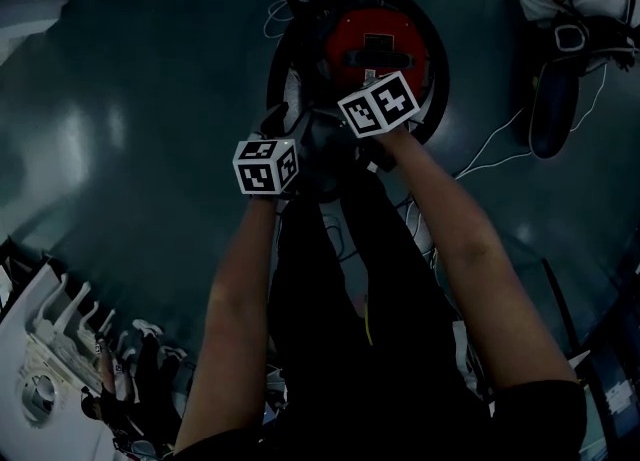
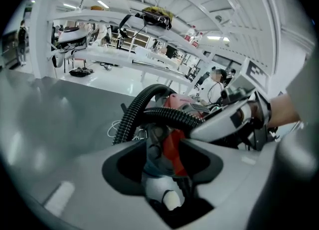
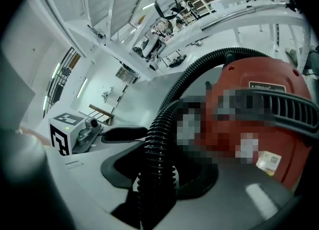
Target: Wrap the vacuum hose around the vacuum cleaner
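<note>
Grey flooring [image 1: 120,129] spreads under everything, with white racks and benches [image 2: 99,54] bright in the distance. The right claw [image 3: 167,161] is clenched on the ribbed black hose [image 3: 158,124]. The hose fills the gap between its jaws, runs on ahead of it and arches over the red vacuum cleaner [image 3: 239,74], which stands just beyond the tips and to their right.

The left claw [image 2: 164,144] has its jaws apart. The hose crosses just ahead of its tips rather than between them. Through the gap show the red body and a greyish part too blurred to identify, so this claw appears released and gripping nothing. The right claw's white body sits close on its right.

From above, both claws point at the near side of the vacuum cleaner, close together, the left one's marker cube [image 1: 266,165] uppermost. Beyond them the hose rings the machine. A white cable [image 1: 500,154] lies on the floor to the right of the right claw.
</note>
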